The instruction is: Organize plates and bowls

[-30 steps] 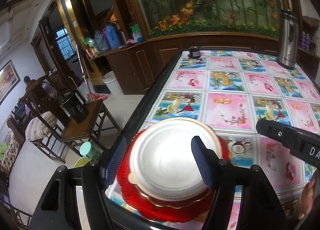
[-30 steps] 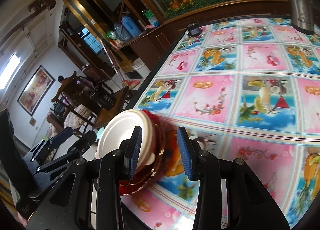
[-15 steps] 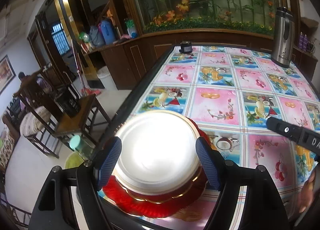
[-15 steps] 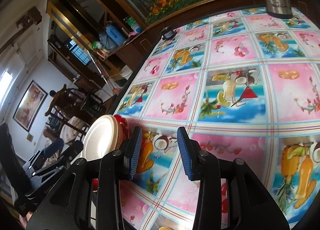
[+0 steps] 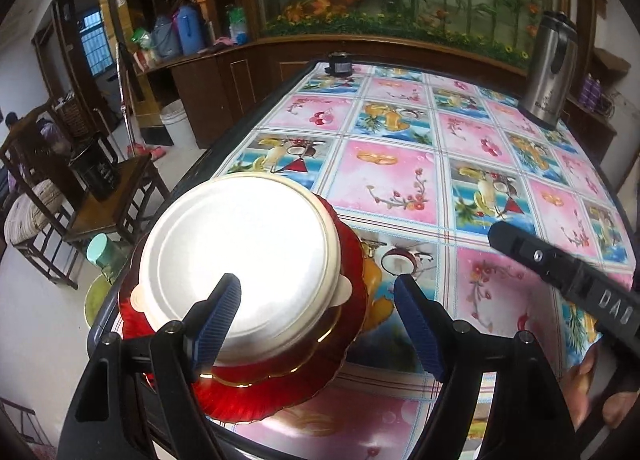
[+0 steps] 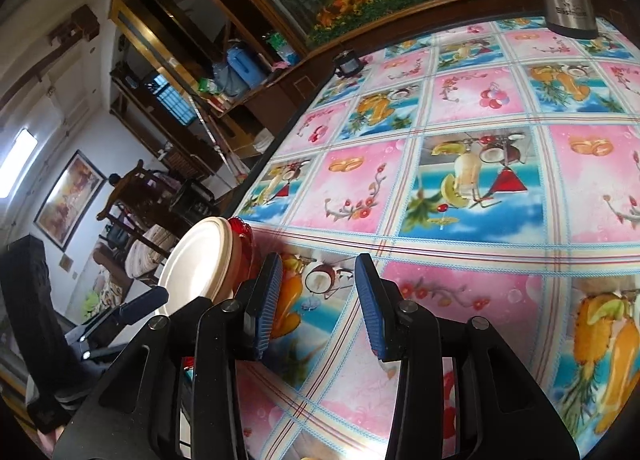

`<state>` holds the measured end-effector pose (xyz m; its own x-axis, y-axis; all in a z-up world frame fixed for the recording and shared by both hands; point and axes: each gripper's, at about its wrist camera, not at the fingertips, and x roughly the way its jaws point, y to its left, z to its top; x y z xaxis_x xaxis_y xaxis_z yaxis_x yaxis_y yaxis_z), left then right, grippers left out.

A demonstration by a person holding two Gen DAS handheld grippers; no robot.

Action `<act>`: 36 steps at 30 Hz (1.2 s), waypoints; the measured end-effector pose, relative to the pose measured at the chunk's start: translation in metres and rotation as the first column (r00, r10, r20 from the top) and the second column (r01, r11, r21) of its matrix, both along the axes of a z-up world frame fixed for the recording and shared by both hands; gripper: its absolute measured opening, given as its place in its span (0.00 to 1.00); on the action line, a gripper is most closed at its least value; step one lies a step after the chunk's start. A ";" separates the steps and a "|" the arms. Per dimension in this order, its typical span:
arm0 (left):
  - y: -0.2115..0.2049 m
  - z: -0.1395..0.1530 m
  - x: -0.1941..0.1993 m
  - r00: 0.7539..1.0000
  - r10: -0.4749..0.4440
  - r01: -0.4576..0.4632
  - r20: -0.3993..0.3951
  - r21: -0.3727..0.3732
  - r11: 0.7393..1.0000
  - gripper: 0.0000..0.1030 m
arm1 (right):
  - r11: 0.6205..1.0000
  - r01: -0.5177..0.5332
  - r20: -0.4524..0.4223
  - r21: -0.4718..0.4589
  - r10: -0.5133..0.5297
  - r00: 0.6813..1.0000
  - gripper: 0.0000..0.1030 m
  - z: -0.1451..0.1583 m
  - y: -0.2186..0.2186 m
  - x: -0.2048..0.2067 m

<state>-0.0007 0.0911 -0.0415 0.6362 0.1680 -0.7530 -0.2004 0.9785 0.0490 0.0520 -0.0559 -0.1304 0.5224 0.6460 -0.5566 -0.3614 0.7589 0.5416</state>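
Two released grippers, left (image 5: 318, 314) and right (image 6: 316, 300), flank a round white bowl (image 5: 244, 260) stacked on scalloped red glass plates (image 5: 280, 372), lower left on the glossy patterned tabletop (image 5: 400, 180).

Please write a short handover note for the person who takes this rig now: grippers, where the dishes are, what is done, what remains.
Left gripper: open, empty, over the right side of the stack.
Right gripper: open, empty, above bare tablecloth beside the stack.
Dishes: white bowl sits upside down on the red plate, at the near left corner of the table, close to the edge.
Done: bowl and plate are stacked.
Left: no other dishes in view; perhaps push the stack inward from the edge.
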 end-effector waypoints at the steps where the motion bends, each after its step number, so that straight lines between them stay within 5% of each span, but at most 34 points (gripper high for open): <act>1: 0.000 0.000 0.001 1.000 0.000 0.000 -0.001 -0.001 1.000 0.77 | 1.000 -0.008 0.012 0.002 0.008 1.000 0.37 -0.003 0.001 0.000; 36: -0.030 -0.018 0.033 0.995 -0.079 0.080 -0.058 0.023 0.997 0.77 | 0.998 0.060 0.032 -0.029 -0.059 0.998 0.37 -0.007 -0.013 0.009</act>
<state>0.0318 0.0610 -0.0590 0.6042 0.1381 -0.7847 -0.1184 0.9895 0.0829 0.0613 -0.0689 -0.1378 0.5767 0.5965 -0.5582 -0.3318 0.7954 0.5071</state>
